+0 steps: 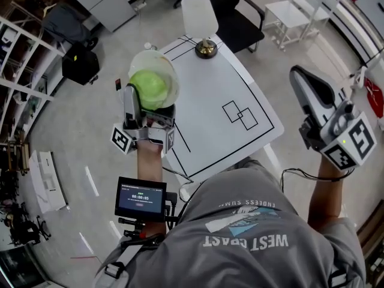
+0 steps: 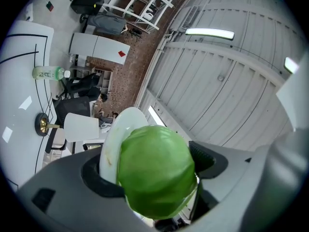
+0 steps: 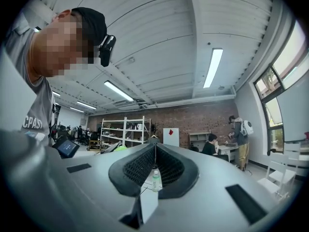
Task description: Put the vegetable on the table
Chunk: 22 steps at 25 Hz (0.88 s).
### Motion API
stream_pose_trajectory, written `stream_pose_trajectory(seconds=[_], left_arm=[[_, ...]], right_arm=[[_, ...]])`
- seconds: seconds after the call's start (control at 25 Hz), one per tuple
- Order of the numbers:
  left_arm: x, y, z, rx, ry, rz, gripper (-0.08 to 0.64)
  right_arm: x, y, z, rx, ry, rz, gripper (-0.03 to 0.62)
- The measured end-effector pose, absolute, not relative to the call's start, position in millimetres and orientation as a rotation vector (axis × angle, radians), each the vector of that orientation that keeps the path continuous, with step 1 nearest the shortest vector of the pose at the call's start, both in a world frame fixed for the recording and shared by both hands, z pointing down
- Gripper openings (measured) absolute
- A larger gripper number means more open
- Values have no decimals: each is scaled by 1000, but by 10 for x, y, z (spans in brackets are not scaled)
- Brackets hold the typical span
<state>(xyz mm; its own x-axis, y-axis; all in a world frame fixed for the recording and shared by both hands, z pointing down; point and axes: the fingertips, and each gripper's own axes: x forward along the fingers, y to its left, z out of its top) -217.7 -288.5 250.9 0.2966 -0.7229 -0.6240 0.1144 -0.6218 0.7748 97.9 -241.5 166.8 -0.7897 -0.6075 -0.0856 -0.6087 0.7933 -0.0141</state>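
Bright, even light from ceiling lights (image 3: 212,67); fisheye-warped edges

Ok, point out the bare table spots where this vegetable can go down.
The table is bare between the lamp and the overlapping squares, and again from those squares to the near edge. The far corner is crowded: lamp base and bottle.

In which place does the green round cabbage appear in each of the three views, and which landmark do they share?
Head view: green round cabbage, upper left of centre, in the left gripper.
Left gripper view: lower centre, between the jaws.
Right gripper view: not clearly in it.
Shared landmark: white table with black lines.
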Motion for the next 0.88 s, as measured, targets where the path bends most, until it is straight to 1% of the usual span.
stream_pose_trajectory(seconds=[0.16,0.4,0.72,0.88], left_arm=[[-2159,-3140,2605,1794,-568,-1416,417],[-2154,-3597,2892,1744,-600,-1413,416],[-2138,-3722,2986,1727,-555,-1458,416],[-2142,-3955,3101,1717,-582,-1428,416]], right_arm=[[956,-2736,1636,-957,2917,31,8],[918,-3231,1841,-932,2959,-31,8],[906,-3396,1961,-916,2999,-96,8],[902,-3608,2052,-920,3004,-137,8]])
